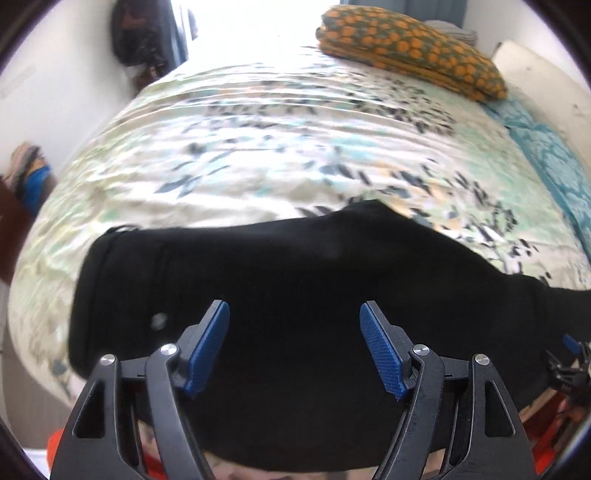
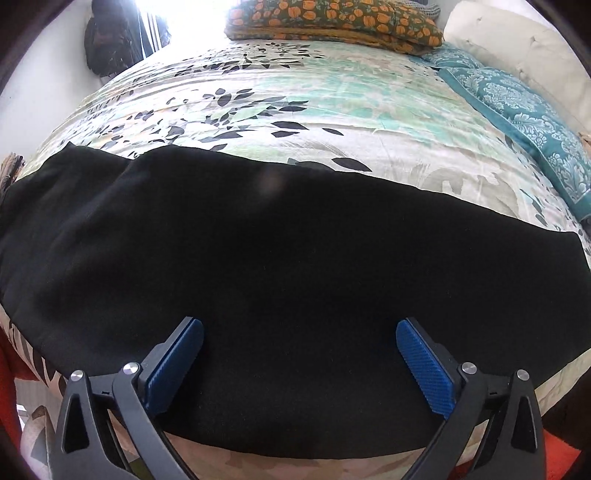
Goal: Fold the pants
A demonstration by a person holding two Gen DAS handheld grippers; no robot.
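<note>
where the black pants (image 1: 288,295) lie, they stretch left to right across the near part of the bed (image 1: 258,147), flat on a leaf-print cover in white, green and grey. left wrist view: left tool (image 1: 294,321) hangs over the near edge of the pants, blue pads (image 1: 207,347) spread wide apart, nothing between them. whether the tips touch the cloth, cannot tell. left end of the pants shows a rounded edge near the left side of the bed; the right end runs off toward the right rim of this view. this view is blurred, mostly on the bed cover.

right wrist view: right tool (image 2: 300,339) also over the near edge of the pants (image 2: 295,277), pads (image 2: 424,369) wide apart, gripping nothing. the pants fill the middle of this view, far edge a gently wavy line, right end cut square near the right side of the bed (image 2: 295,103). near edge of the pants lies close to the near edge of the bed.

right tool also shows as a small dark shape at the far right of the left wrist view (image 1: 570,365), beside the right part of the pants.

far end of the bed: a folded blanket (image 2: 332,22) with orange flowers. along the right side, a teal patterned cloth (image 2: 524,122), and a white pillow (image 2: 517,48) beyond it. dark items hang on the wall (image 1: 140,33) at far left. bright light between them and the blanket.
</note>
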